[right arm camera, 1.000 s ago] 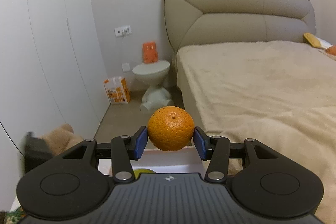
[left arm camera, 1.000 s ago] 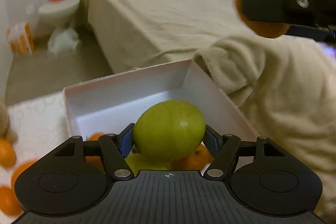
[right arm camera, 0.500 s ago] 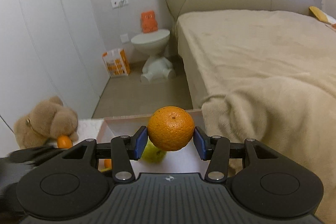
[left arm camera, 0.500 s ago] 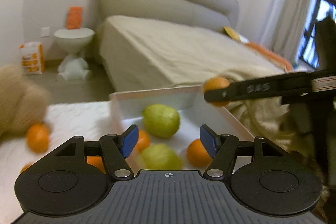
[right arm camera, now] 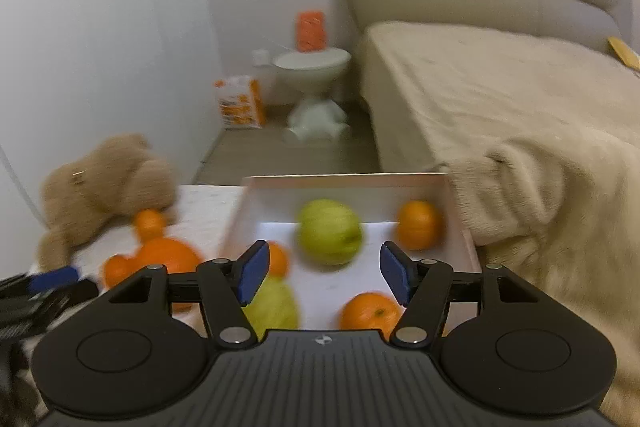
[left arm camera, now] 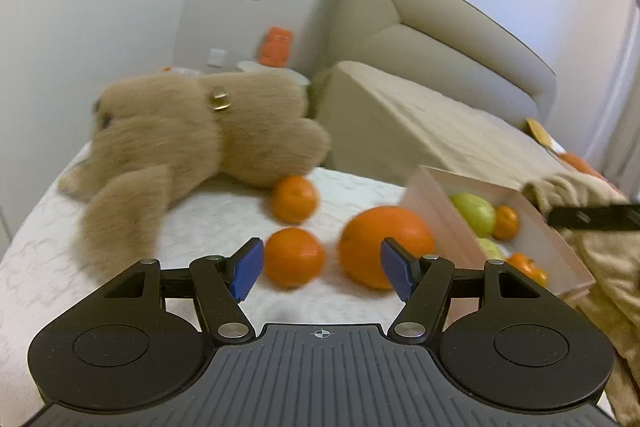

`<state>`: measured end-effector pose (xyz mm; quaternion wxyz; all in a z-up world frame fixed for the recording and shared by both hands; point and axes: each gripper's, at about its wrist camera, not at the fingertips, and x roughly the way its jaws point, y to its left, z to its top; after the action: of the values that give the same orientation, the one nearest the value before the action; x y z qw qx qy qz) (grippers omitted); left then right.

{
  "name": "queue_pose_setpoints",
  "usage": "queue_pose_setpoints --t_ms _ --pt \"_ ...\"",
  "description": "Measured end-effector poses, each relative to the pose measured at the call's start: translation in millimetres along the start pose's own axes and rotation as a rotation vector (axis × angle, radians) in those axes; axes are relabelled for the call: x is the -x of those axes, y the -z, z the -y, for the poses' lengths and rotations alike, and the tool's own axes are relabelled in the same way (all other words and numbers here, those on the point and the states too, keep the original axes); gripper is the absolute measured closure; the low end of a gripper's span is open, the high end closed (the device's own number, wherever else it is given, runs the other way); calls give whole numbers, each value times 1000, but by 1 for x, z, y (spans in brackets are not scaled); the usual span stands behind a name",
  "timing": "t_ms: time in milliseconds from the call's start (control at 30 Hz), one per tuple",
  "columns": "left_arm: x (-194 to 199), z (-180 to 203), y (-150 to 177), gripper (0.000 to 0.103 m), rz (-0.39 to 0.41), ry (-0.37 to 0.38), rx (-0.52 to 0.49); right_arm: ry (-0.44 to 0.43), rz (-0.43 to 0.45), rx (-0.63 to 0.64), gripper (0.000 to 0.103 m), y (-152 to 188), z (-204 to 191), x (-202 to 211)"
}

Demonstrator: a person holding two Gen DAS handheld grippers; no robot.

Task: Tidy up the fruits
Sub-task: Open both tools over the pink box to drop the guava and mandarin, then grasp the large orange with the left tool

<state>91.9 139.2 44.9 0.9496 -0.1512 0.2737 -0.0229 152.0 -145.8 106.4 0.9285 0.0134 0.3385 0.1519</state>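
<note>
Both tongs empty and spread wide. Left tongs [left arm camera: 322,269] low over the white quilted surface [left arm camera: 224,211], aimed at the loose fruit outside the box; nothing pinched between the blue pads. Right tongs [right arm camera: 322,273] above the white box [right arm camera: 344,181], jaws just opened, with no fruit between them now.

Already inside the box: a green apple [right arm camera: 330,231] near the middle, a second green fruit [right arm camera: 276,307] at the near left side, plus three small oranges: one by the far right wall [right arm camera: 418,225], one toward the near edge [right arm camera: 370,313], one half hidden behind the left pad [right arm camera: 278,259].

Still out on the surface, left of the box: a large orange [left arm camera: 386,245] just beside the box wall, a smaller orange [left arm camera: 294,257] next to it, and a third [left arm camera: 294,199] touching the plush bear [left arm camera: 192,143], which sprawls across the far left part.

Judged roughly past halfway: five pieces boxed, three visible ones left to collect. Most likely next: a grab by the left tongs at the nearer small orange or the large one. Blur everywhere, so finer detail uncertain.
</note>
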Motion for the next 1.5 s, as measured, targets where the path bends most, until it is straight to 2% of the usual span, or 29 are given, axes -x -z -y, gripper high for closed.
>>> queue_pose_setpoints --t_ms 133,367,500,533,567,767,900,1033,1133,1233,1333,1400,1500 --pt "0 -15 4 33 -16 10 36 -47 14 52 37 26 -29 21" --pt "-3 -3 10 33 -6 11 1 -127 -44 82 37 86 -56 27" --pt "-3 12 18 33 -15 6 -56 -76 -73 123 37 115 -60 17" --pt "-3 16 20 33 -15 4 -75 -66 -64 120 33 120 -58 16" --pt "-3 20 21 33 -16 2 -94 -68 -52 108 27 122 -55 18" --pt "-6 45 29 33 -26 -35 -198 -57 40 52 14 139 -31 28" --pt "-6 55 34 33 -33 -43 -246 -74 42 5 11 142 -24 30" --pt "-9 59 38 33 -47 -40 -261 -98 13 14 7 142 -26 25" --pt "-11 56 37 33 -55 -24 -227 -101 6 18 6 143 -27 24" --pt "-15 51 22 33 -58 34 -112 -110 -6 10 5 143 -26 22" --pt "-20 49 -1 33 2 34 -38 -112 -9 11 5 143 -26 22" --pt "-28 49 -17 33 39 21 -17 -110 -9 11 5 144 -27 22" --pt "-54 53 -40 33 6 38 -47 -114 -11 9 5 143 -27 21"
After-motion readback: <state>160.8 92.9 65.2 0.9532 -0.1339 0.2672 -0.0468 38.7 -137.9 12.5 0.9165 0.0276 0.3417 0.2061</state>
